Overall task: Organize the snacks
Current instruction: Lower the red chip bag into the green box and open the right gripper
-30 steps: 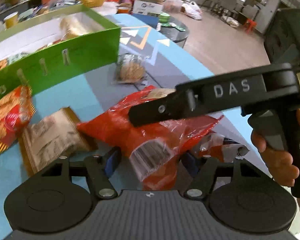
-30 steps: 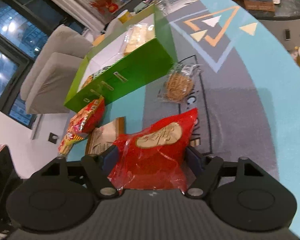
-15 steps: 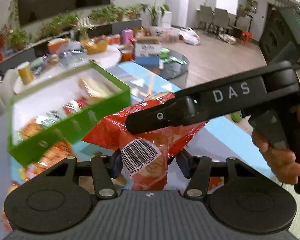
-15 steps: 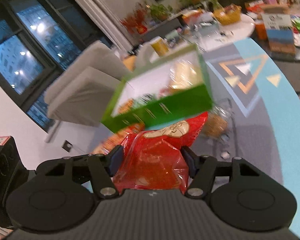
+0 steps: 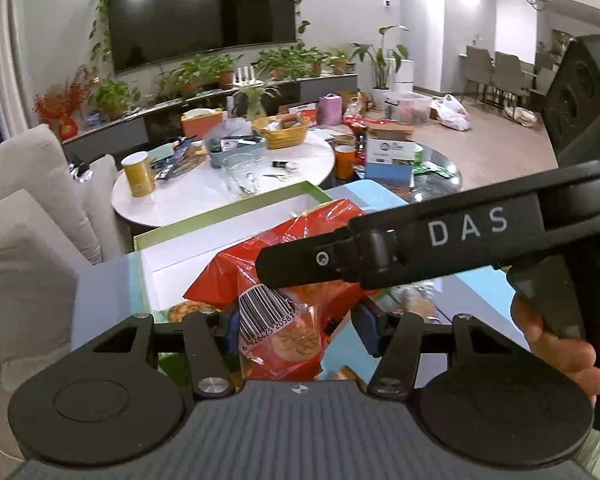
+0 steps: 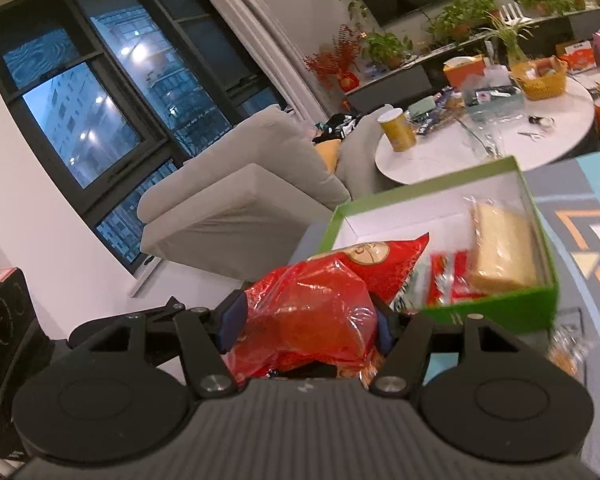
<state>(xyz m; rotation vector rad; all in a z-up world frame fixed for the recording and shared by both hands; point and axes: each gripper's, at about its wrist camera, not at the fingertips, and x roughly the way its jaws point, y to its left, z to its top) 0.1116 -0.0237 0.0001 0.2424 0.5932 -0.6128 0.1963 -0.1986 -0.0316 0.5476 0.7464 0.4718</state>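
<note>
snacks are being sorted into a green box (image 6: 500, 308) with a white inside. both grippers pinch one red snack bag (image 5: 284, 280): the left gripper (image 5: 296, 326) squeezes its barcode end, the right gripper (image 6: 308, 326) clamps the crinkled other end, so the floppy bag hangs level between them, lifted above the box's near wall, likely to go in. inside the box lie a pale wrapped cake (image 6: 500, 248) and red packets (image 6: 448, 276), leaving free white floor on the near side. a person's hand (image 5: 556, 344) grips the right tool. beyond stand a cluttered round white table (image 5: 204, 192) and a grey sofa (image 6: 240, 196). the box's near wall is the only obstacle.
</note>
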